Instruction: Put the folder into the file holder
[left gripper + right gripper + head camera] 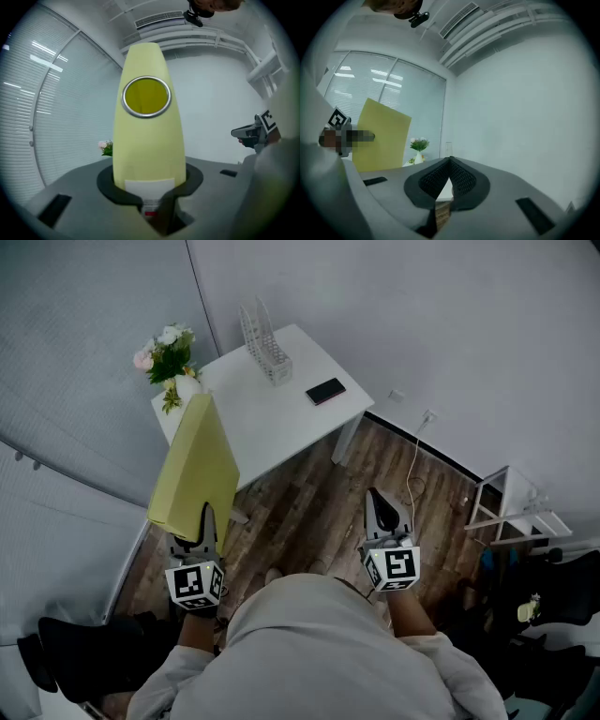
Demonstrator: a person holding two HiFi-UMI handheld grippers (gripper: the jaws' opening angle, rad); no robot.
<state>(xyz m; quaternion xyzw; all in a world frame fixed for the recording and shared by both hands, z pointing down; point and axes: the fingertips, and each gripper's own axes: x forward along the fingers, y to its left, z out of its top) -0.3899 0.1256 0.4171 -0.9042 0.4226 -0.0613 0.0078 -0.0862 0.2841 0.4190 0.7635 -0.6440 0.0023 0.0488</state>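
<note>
Nearest us, the left gripper (204, 524) is clamped tight on the lower end of the yellow-green folder (195, 465). The folder is held on edge, rising toward the tabletop (272, 432), and its top crosses the tabletop's near-left edge in the head view. Alongside, the right gripper (375, 499) has its jaws pinched together at the tips with nothing between them. It sits over the wooden floor (300, 512), short of the tabletop's near-right corner. On the tabletop now: a black phone (325, 390) lies flat toward its right end. A vase of flowers (169, 357) stands at its far-left corner. The white wire file holder (263, 341) stands upright and empty at its far edge.
</note>
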